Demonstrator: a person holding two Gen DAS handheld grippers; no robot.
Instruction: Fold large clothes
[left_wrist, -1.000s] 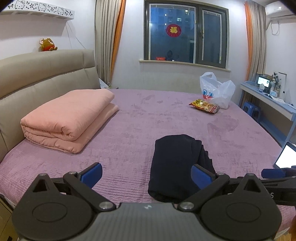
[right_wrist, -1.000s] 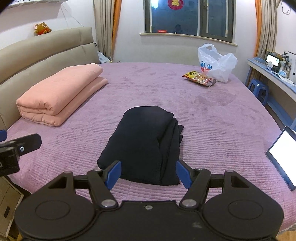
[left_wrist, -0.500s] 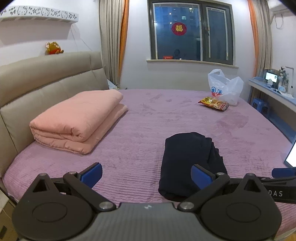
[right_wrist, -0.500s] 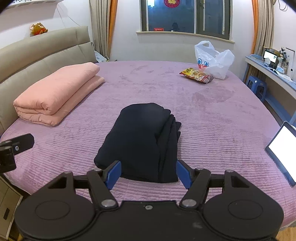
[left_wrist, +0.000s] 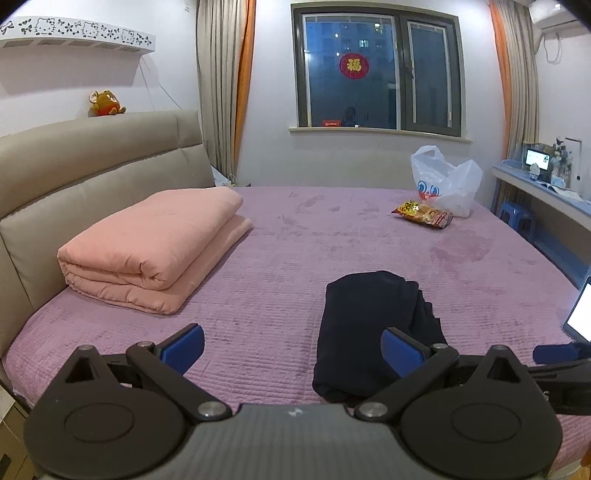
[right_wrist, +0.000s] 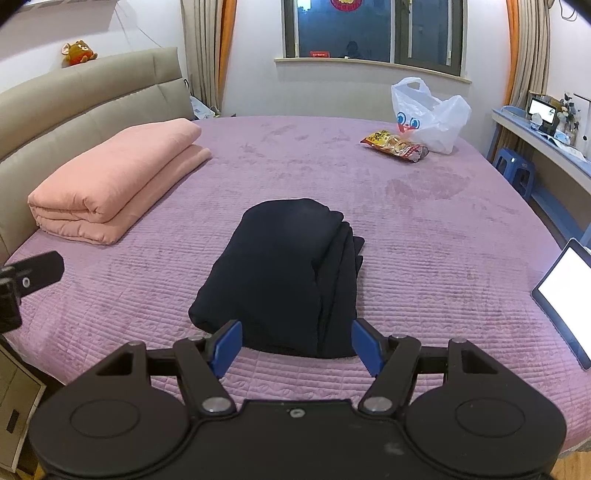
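Note:
A dark navy garment (right_wrist: 284, 273) lies folded into a compact stack near the front edge of the purple bed (right_wrist: 406, 229); the left wrist view has the same garment (left_wrist: 369, 325) right of centre. My right gripper (right_wrist: 297, 345) hovers just in front of its near edge, open, with nothing between the blue pads. My left gripper (left_wrist: 291, 345) stands open too, above the bedspread (left_wrist: 258, 295) to the left of the garment, empty. One tip of the right gripper (left_wrist: 557, 350) pokes in at the right edge of the left wrist view.
A folded pink quilt (right_wrist: 110, 177) lies by the beige headboard (right_wrist: 74, 103) at left. A white plastic bag (right_wrist: 428, 114) and a snack packet (right_wrist: 395, 144) sit at the far right. A lit tablet (right_wrist: 565, 295) rests on the bed's right edge. A desk (right_wrist: 546, 147) and blue stool (right_wrist: 515, 166) stand beyond.
The left wrist view has shifted slightly, so the garment now sits a little further right and lower in it. Both grippers stay open and the garment has not moved.

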